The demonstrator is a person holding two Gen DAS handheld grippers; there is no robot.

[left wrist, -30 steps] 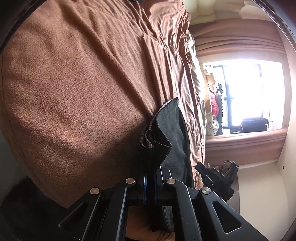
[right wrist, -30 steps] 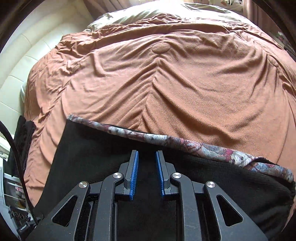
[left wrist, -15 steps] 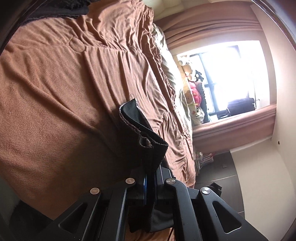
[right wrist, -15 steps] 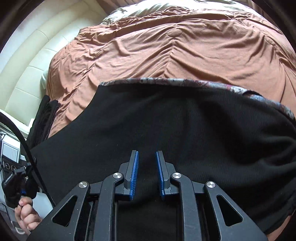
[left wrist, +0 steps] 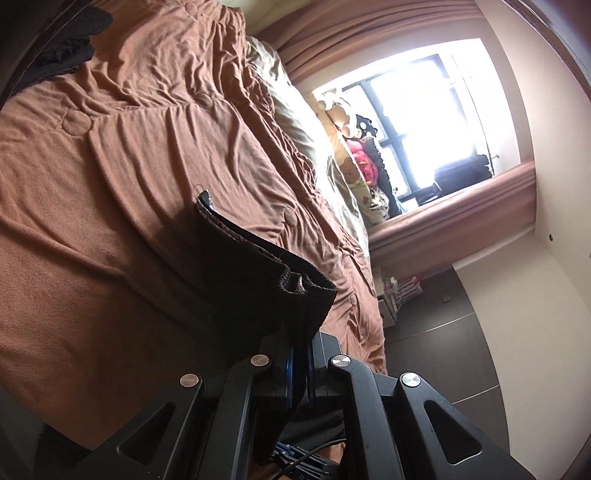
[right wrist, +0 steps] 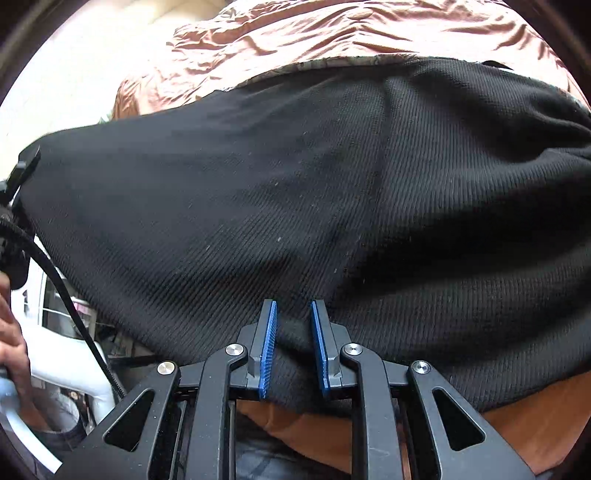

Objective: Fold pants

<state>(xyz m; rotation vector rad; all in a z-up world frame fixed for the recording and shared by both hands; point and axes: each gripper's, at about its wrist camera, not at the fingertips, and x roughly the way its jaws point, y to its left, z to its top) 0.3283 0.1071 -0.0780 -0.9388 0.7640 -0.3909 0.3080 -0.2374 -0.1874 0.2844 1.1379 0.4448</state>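
Note:
The black pants lie spread over the brown bedspread, with a patterned waistband edge at their far side. My right gripper has its blue pads a little apart with a ridge of the black cloth bunched between them. My left gripper is shut on a folded corner of the pants and holds it up above the bedspread.
A window with stuffed toys on the sill lies beyond the bed. Dark floor runs beside the bed. A cream headboard and a hand with a cable show at the left of the right wrist view.
My left gripper has swung and lifted with the pants corner, opening the view toward the window. My right gripper has drawn back, so the black cloth now fills most of its view.

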